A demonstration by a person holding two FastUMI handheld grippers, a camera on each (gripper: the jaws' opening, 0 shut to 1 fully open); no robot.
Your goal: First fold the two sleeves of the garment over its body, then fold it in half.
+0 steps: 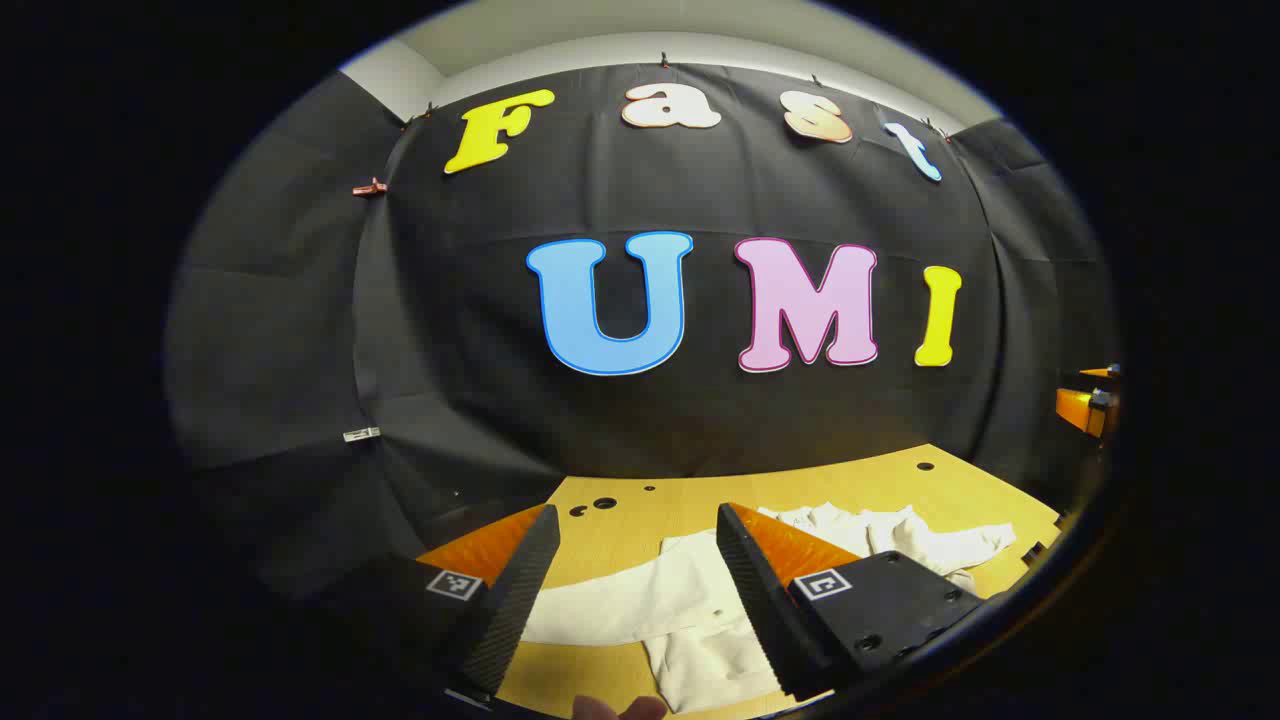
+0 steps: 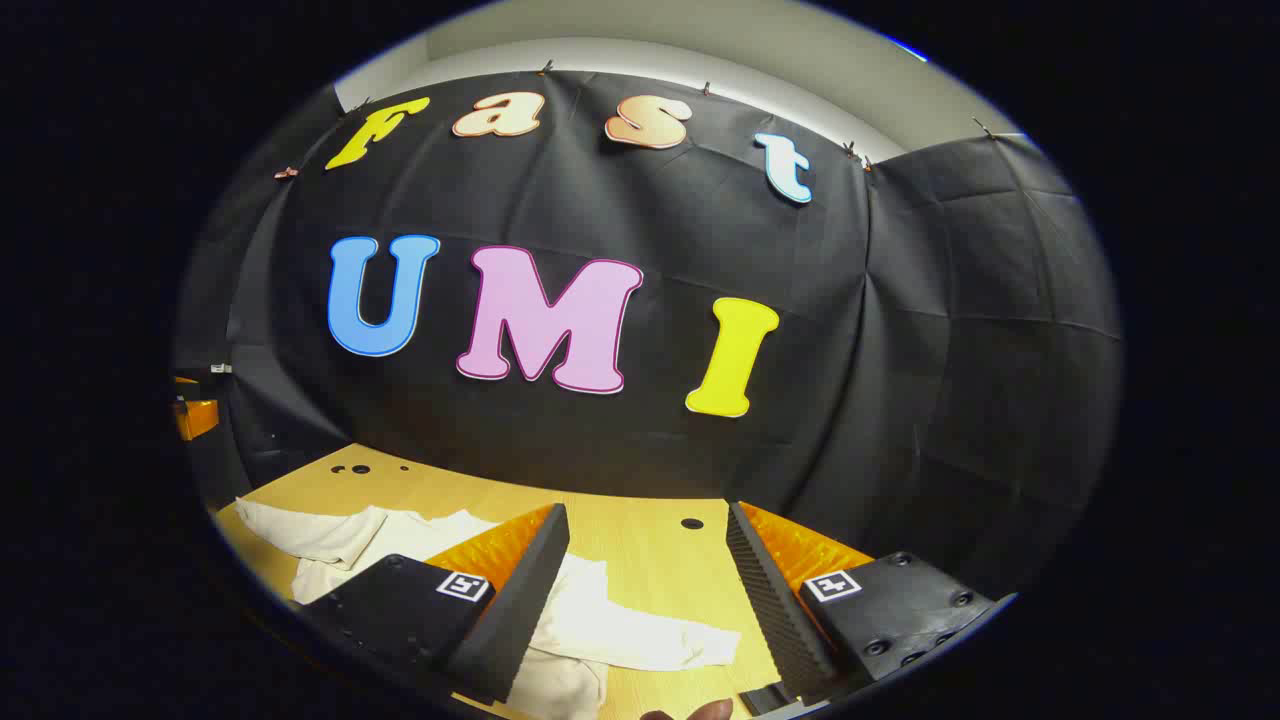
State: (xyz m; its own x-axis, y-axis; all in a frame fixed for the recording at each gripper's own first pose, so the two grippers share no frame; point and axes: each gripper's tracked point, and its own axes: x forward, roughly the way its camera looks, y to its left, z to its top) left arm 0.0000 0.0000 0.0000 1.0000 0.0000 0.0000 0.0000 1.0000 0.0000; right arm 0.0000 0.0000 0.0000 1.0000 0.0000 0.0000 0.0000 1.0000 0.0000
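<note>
Below both wide-open, empty jaws, the rumpled white long-sleeved cloth garment (image 1: 690,610) lies on the tan wooden surface (image 2: 640,550); pinching two layers risks dragging the body along.

garment (image 1: 690,600) spread on table (image 1: 900,480), booth wall (image 1: 700,400) behind

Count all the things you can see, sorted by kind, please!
Shirt: 1
Table: 1
Grippers, left gripper and right gripper: 2
Total: 4
</note>
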